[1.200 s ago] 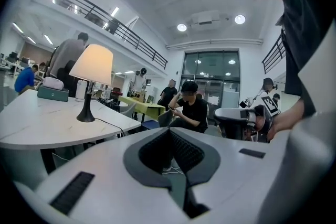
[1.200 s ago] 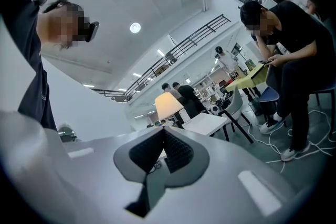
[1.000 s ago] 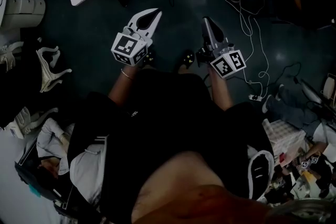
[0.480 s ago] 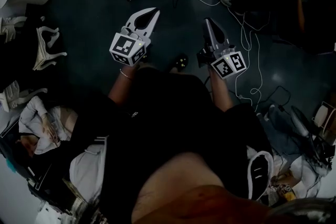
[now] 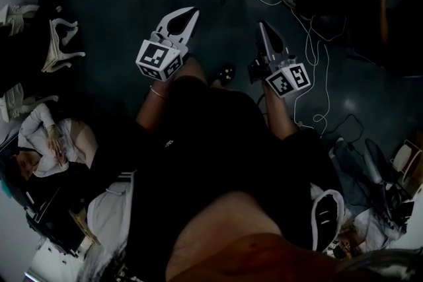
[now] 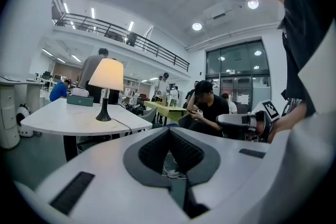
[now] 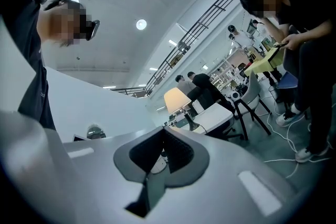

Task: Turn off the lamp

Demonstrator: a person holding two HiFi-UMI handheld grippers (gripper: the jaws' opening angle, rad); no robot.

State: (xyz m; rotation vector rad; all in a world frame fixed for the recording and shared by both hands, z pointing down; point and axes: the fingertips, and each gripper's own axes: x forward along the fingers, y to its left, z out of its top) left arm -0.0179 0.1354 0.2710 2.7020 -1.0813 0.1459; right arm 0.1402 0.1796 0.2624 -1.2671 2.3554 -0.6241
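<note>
- Reaching out about level before the body, the left gripper (image 5: 190, 12) and right gripper (image 5: 260, 26) sat side by side, apart, each with jaws pressed together on nothing.
- Well ahead, the lit lamp (image 6: 106, 75) stood near the white table (image 6: 63, 119) edge; open dark floor (image 5: 112, 23) lay between, with cables (image 5: 308, 26) to the right.

matt lampshade (image 6: 106, 74), smooth tabletop (image 6: 58, 119)

The lamp (image 6: 106, 75) has a cream shade and black base. The table (image 6: 63, 120) is white, the box (image 6: 80, 100) teal. The left tool (image 5: 193, 11) and right tool (image 5: 260, 26) are pale grey with black-and-white marker squares.
</note>
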